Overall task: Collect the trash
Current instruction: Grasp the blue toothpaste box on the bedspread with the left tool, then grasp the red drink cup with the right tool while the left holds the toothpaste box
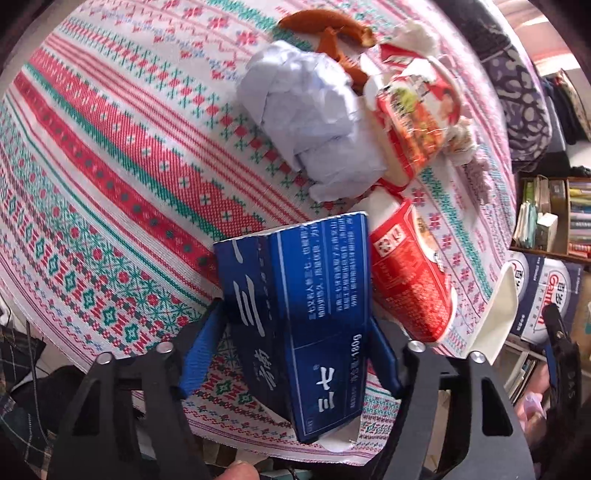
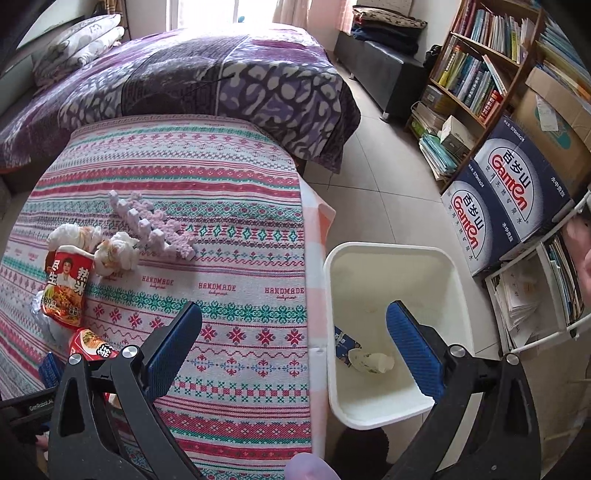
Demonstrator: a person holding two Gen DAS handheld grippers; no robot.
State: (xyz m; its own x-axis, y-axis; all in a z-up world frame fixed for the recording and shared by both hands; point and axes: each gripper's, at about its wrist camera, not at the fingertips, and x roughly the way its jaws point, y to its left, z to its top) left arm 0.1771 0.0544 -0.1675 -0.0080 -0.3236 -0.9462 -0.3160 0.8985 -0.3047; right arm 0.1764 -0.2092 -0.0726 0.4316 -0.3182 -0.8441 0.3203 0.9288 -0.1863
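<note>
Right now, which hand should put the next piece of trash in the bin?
Left. The left gripper already has the blue box between its fingers, ready to carry over. The right gripper is open and empty above the white bin's edge.

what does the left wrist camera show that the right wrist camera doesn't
Only the left wrist view shows the left gripper closed on a blue carton, plus a crumpled white paper and brown peel beyond it.

Only the right wrist view shows the open, empty right gripper, the inside of the white bin with scraps at its bottom, the bed and a pink foam piece.

Both show the patterned tablecloth, the red snack packets, the bookshelf and the Ganten boxes.
</note>
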